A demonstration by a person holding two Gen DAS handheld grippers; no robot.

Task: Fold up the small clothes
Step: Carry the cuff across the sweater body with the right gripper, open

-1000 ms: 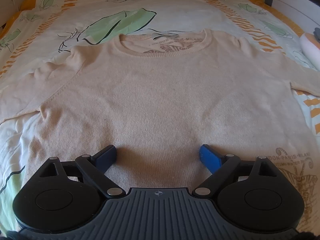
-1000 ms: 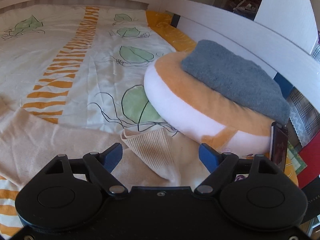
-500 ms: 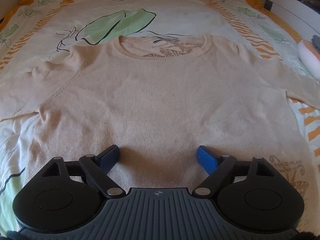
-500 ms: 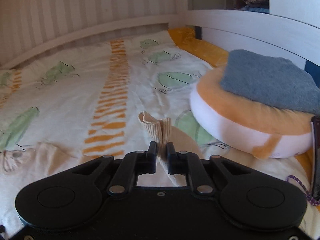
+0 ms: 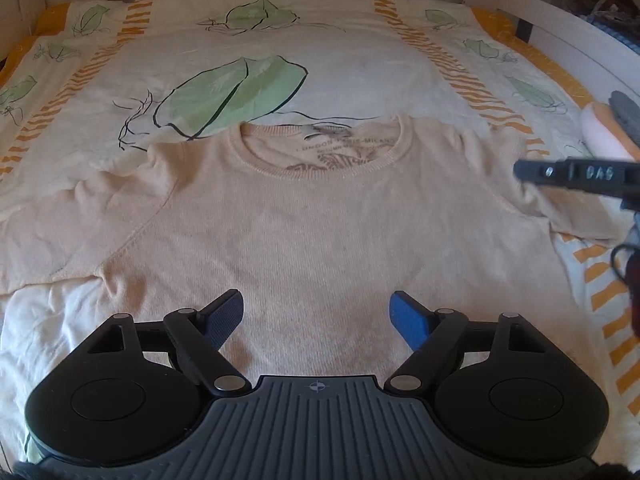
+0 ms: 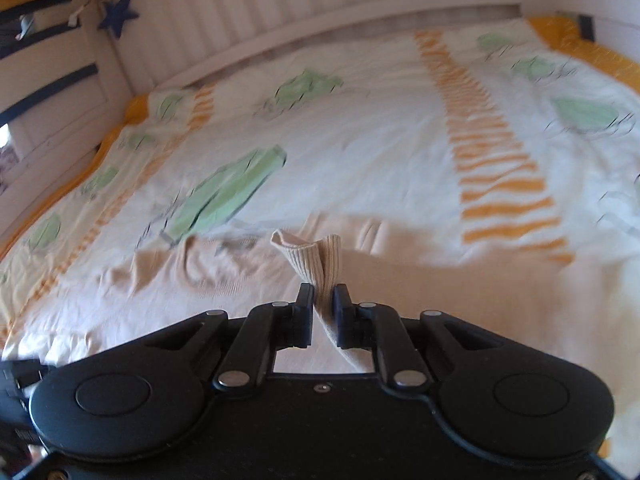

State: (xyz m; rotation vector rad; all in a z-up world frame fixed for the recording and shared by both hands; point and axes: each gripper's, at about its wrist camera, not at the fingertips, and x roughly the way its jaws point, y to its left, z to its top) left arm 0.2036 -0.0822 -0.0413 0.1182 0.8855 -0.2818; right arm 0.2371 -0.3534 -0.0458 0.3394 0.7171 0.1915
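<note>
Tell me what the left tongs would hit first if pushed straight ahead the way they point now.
Probably the beige sweater: the open left tongs aim down at its lower front, nothing showing between. Depth is unclear.

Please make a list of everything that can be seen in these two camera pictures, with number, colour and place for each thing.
sweater: one, beige, spread flat on the bed, neck to the far side.
sleeve cuff: one, beige ribbed, lifted above the sweater.
bed cover: one, white with green leaves and orange stripes, under the sweater.
cushion: one, white and orange, at the right edge.
grey cloth: one, on top of the cushion.
bed frame: one, white slats, behind the bed.
star: one, dark blue, hanging on the frame at upper left.
left gripper: one, black with blue pads, open above the hem, holding nothing.
right gripper: one, black, shut on the sleeve cuff.
</note>
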